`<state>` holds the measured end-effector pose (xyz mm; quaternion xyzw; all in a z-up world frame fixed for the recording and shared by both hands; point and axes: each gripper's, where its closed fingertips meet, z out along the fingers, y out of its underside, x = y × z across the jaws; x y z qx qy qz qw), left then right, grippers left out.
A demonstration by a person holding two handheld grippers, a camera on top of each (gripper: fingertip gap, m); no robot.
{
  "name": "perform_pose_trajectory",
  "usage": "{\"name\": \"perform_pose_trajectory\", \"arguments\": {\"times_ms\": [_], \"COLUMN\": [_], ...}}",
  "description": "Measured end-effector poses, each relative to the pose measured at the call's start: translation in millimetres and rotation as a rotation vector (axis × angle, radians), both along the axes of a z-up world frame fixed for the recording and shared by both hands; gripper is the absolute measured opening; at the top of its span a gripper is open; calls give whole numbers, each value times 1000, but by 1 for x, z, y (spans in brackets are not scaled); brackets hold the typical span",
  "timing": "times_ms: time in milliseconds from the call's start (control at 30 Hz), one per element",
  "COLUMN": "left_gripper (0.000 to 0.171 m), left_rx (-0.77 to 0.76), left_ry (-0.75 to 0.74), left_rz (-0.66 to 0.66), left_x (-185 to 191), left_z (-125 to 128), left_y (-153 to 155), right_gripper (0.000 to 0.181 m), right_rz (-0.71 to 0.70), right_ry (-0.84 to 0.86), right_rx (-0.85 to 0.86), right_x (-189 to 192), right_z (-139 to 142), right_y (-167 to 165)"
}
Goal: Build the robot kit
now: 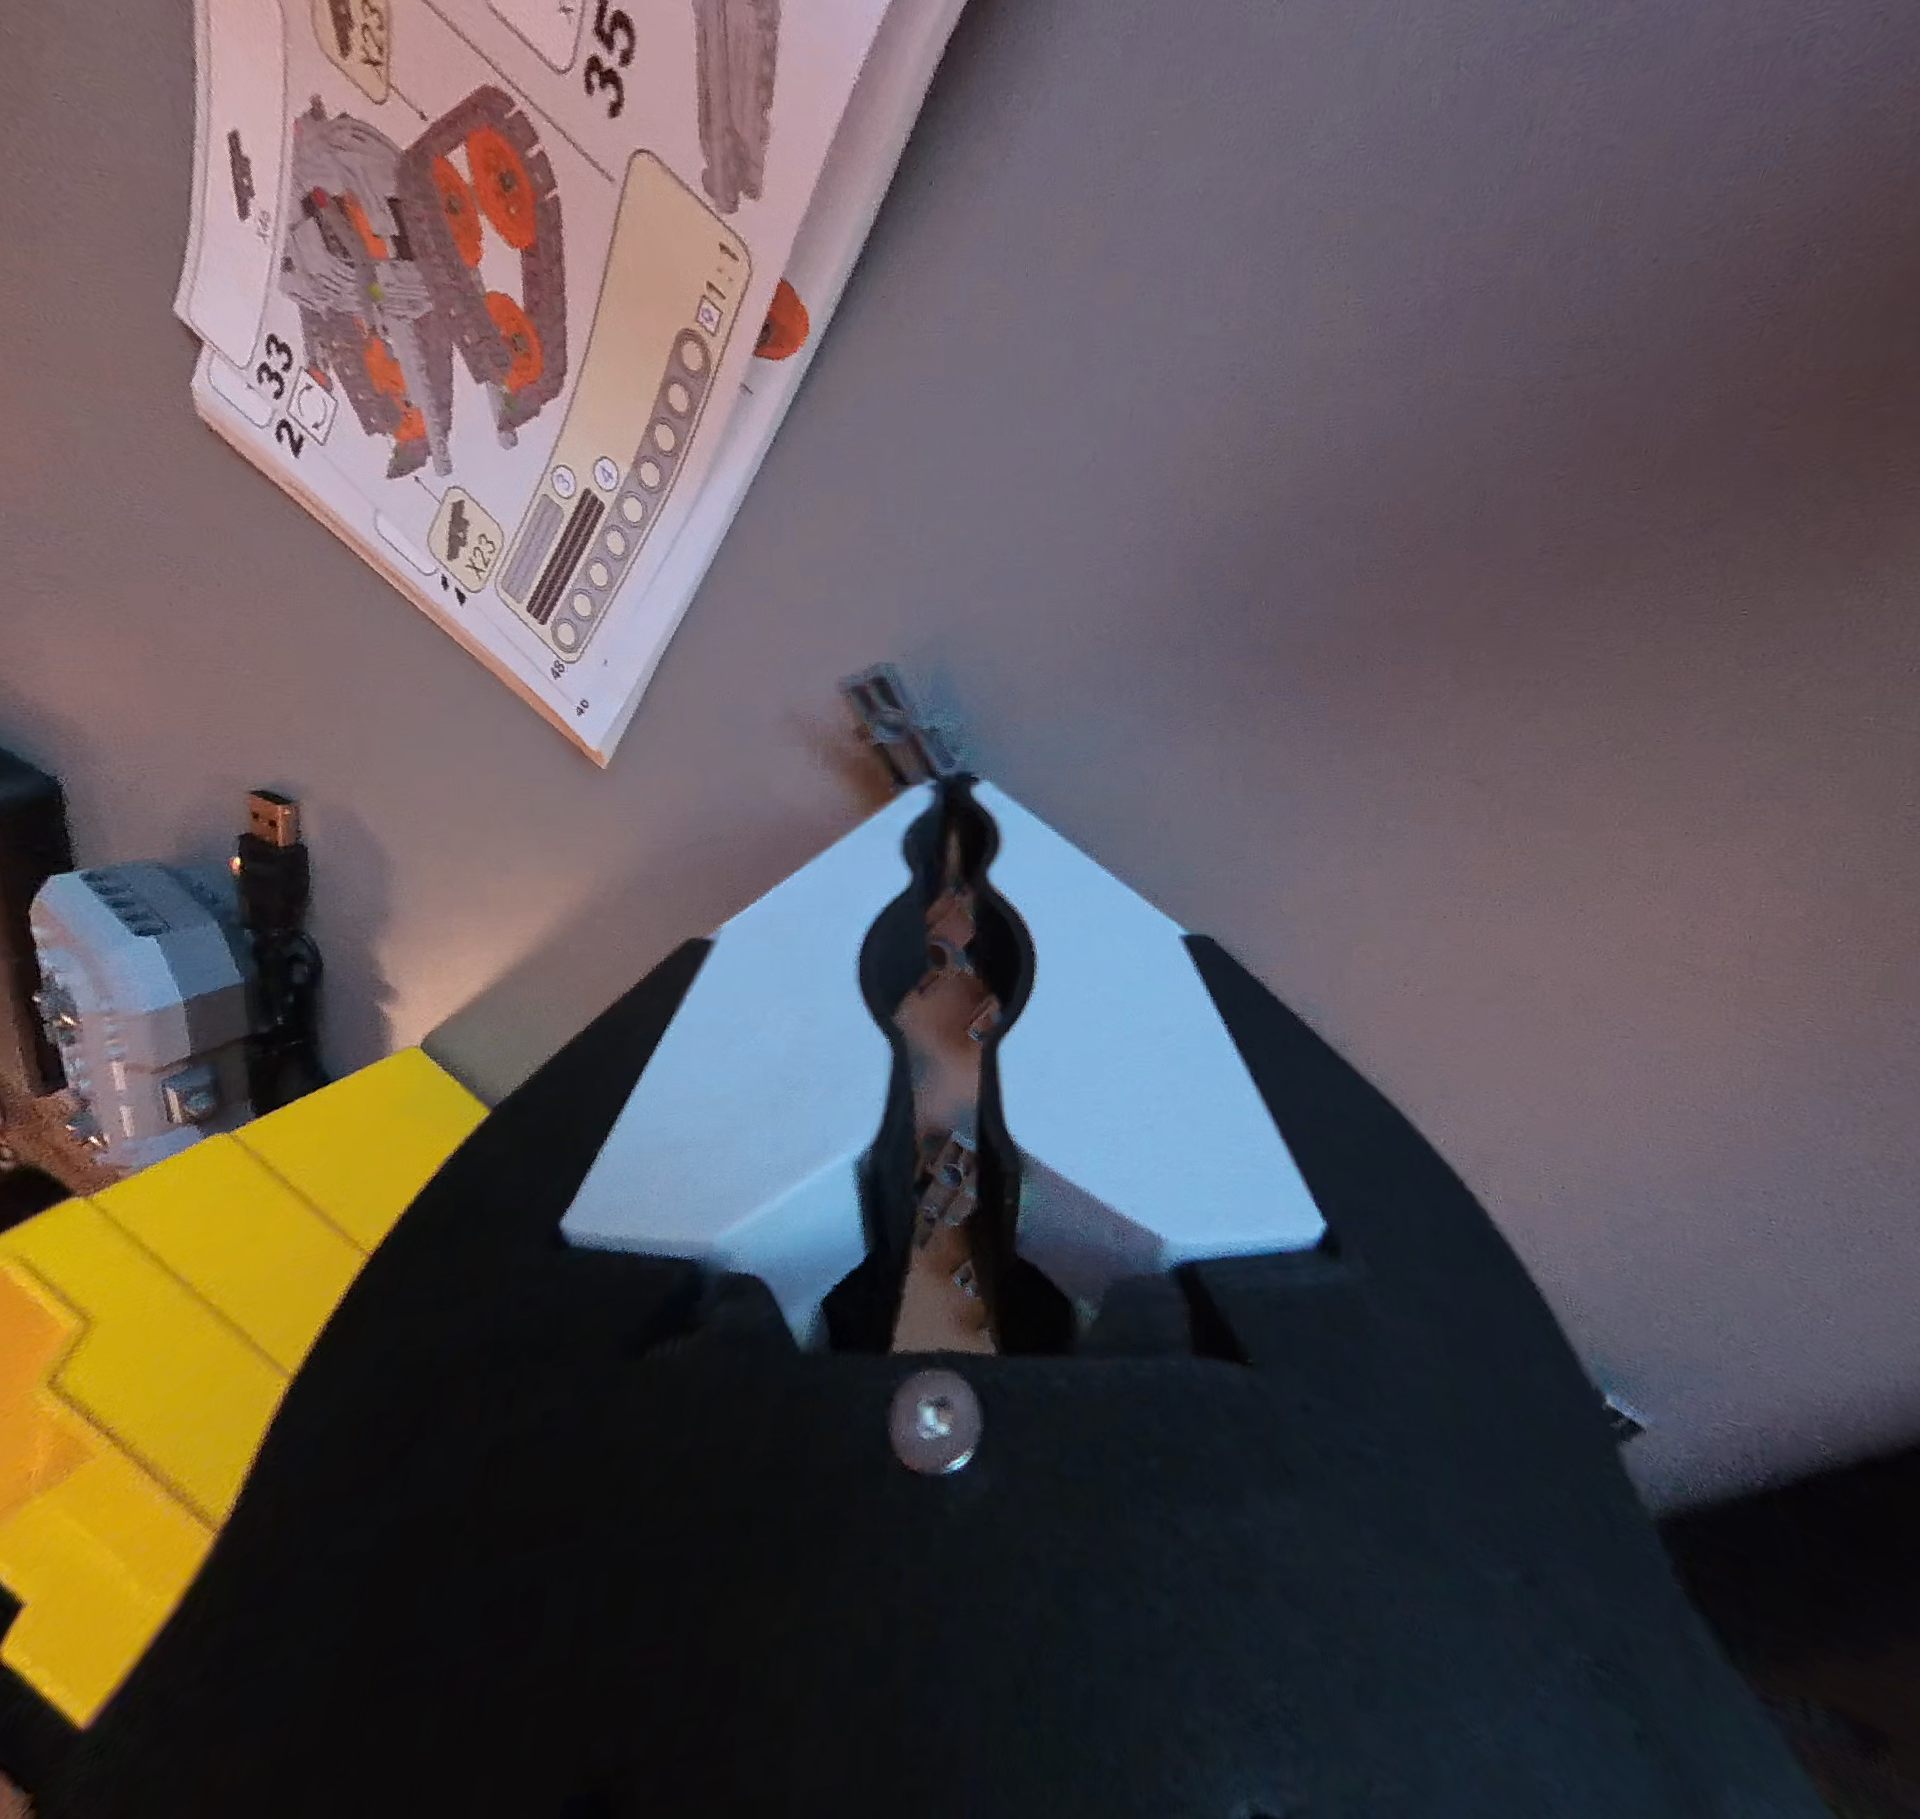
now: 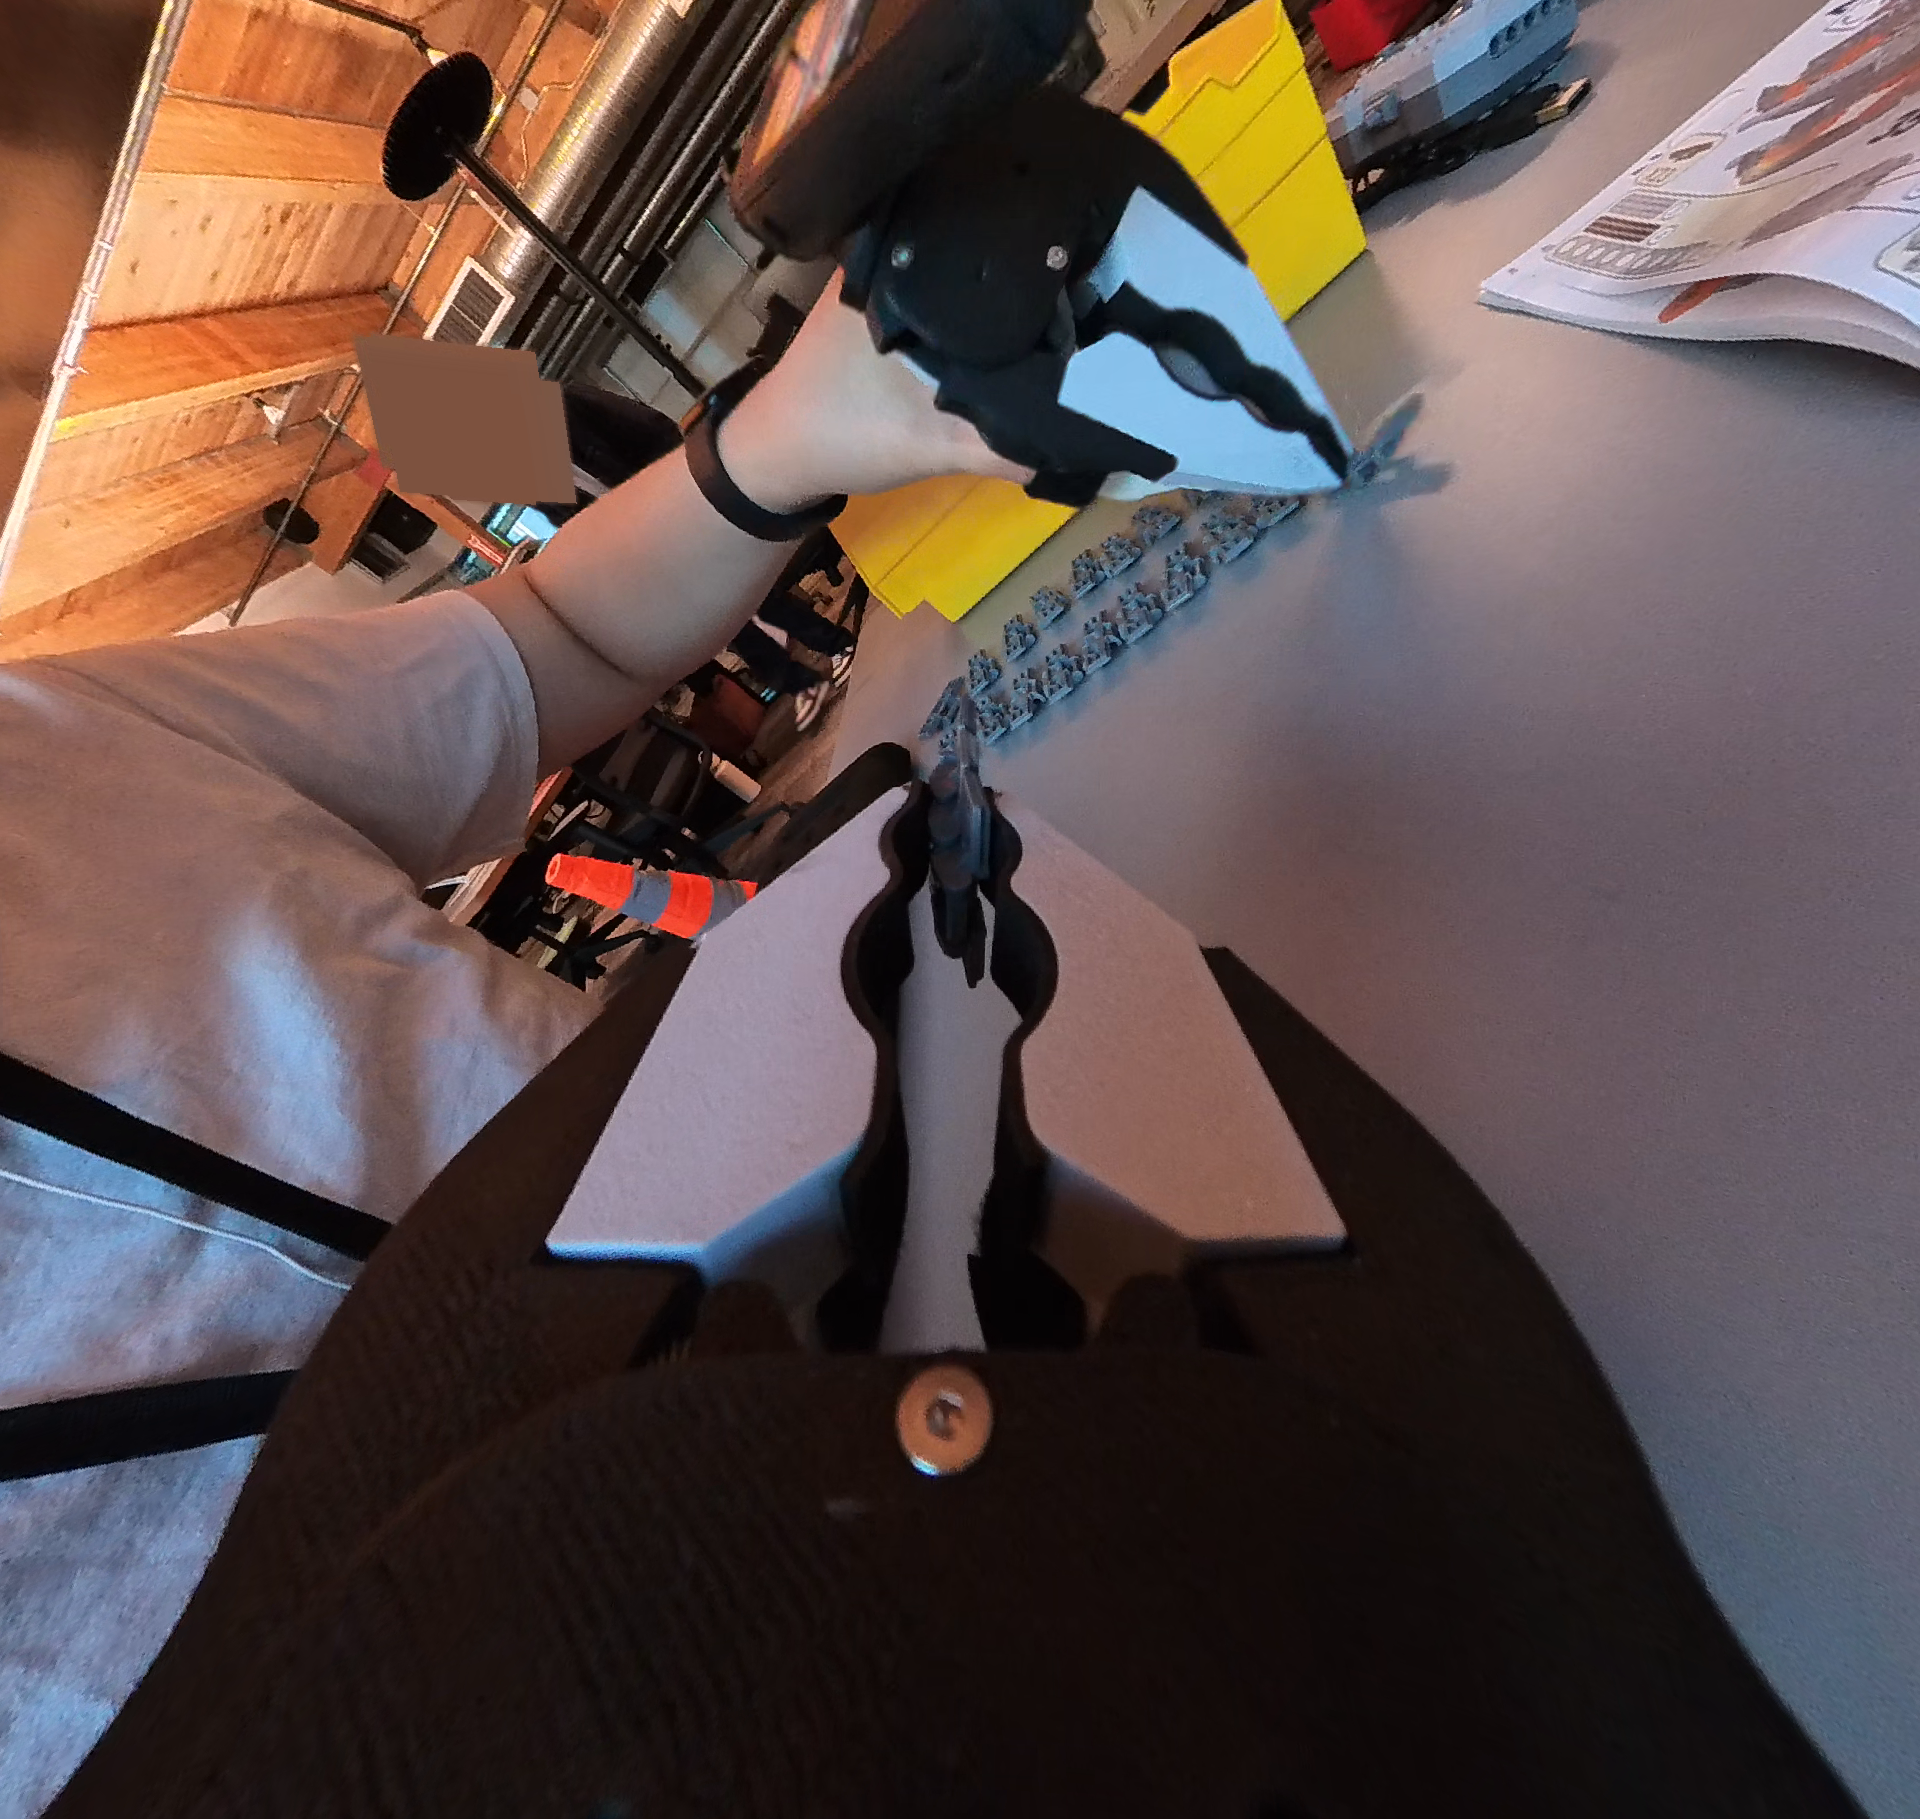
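My left gripper (image 1: 951,784) is shut, and its fingertips pinch the near end of a small grey track link (image 1: 899,725) that sticks out beyond them over the grey table (image 1: 1455,522). The right wrist view shows the same left gripper (image 2: 1342,465) with its tips down at the table, the link (image 2: 1387,439) tilted up at them. My right gripper (image 2: 958,803) is shut on a short dark grey track piece (image 2: 961,865) that stands upright between its pads. Two rows of grey track links (image 2: 1122,585) lie on the table between the two grippers.
An open instruction booklet (image 1: 468,315) lies on the table at the far left, and also shows in the right wrist view (image 2: 1766,211). A yellow bin (image 1: 208,1302), a grey block model (image 1: 135,990) and a black USB cable (image 1: 272,834) stand to the left. A person's arm (image 2: 623,574) holds the left gripper. The tips of one gripper are about 20 cm away from the tips of the other. The grey block model (image 1: 135,990) is closer to my left gripper, around 25 cm from its tips; the right tips are 40 cm off. It turns up in the right wrist view (image 2: 1454,49) as well.
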<state>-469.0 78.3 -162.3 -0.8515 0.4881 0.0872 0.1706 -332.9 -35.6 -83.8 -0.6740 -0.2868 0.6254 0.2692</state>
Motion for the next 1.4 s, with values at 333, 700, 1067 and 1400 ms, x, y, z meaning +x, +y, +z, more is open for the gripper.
{"name": "perform_pose_trajectory", "arguments": {"times_ms": [333, 700, 1067, 1400], "left_gripper": [0, 10, 11, 9], "left_rx": [-199, 30, 50, 74], "left_ry": [-212, -1, 22, 24], "left_rz": [79, -85, -95, -125], "left_x": [4, -4, -4, -8], "left_z": [15, 9, 2, -2], "left_y": [6, 8, 10, 12], "right_gripper": [5, 5, 5, 5], "right_rz": [-14, 2, 8, 22], "right_ry": [4, 7, 22, 31], "right_rx": [10, 12, 6, -1], "right_x": [3, 2, 2, 0], "right_z": [3, 5, 7, 8], "right_y": [2, -2, -3, -6]}}
